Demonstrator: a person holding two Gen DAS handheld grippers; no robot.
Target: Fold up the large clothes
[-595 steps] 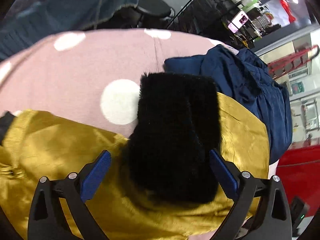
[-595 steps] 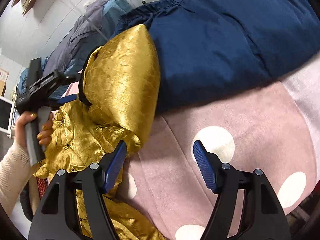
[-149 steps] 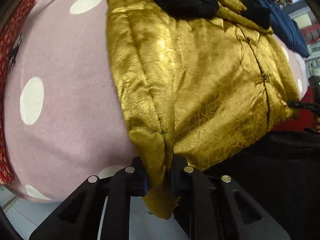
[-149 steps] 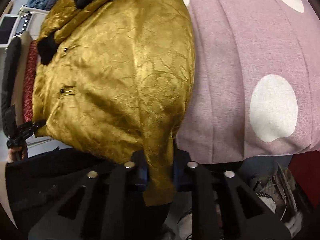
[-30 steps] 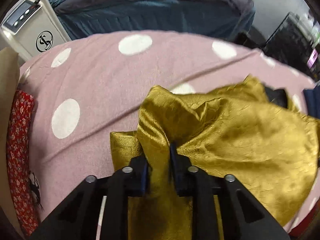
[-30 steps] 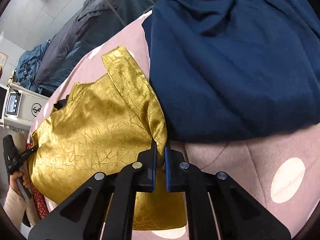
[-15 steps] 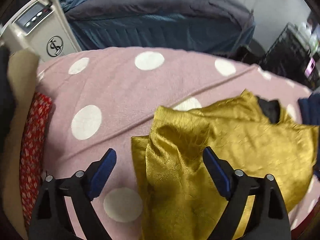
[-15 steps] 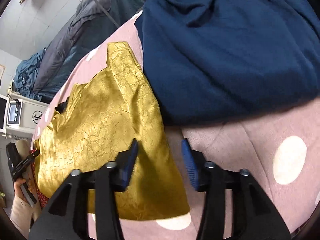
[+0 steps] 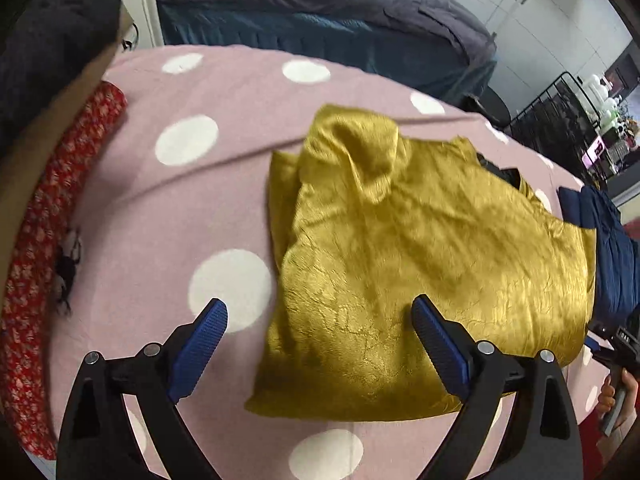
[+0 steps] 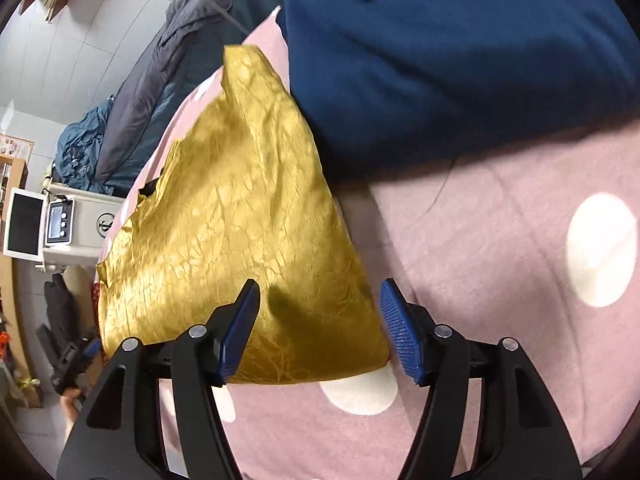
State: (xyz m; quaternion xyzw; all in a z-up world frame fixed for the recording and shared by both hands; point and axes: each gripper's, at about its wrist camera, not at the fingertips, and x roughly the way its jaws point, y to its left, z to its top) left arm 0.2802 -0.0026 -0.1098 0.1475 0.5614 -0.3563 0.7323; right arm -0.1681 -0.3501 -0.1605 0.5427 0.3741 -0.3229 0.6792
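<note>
The gold jacket [image 9: 420, 260] lies folded into a compact bundle on the pink polka-dot cover [image 9: 180, 200], its crinkled satin face up and a puffed corner raised at its far end. A sliver of black lining [image 9: 500, 170] shows at the jacket's far edge. Beside the jacket, against its right edge in the left wrist view, sits a navy blue garment [image 10: 460, 60], bulky and heaped; in the right wrist view it touches or slightly overlaps the jacket's far side. On the other side of the jacket, well apart from it at the cover's edge, lies a red patterned cloth [image 9: 48, 220]. Beyond the jacket a dark blue-grey quilt [image 9: 320, 12] is piled on another bed.

The left gripper [image 9: 320, 332] hovers over the jacket's near end with its blue-padded fingers spread wide, holding nothing. The right gripper [image 10: 320, 320] hangs over the jacket's near corner, its fingers parted moderately and empty; whether the pads touch the fabric cannot be told.
</note>
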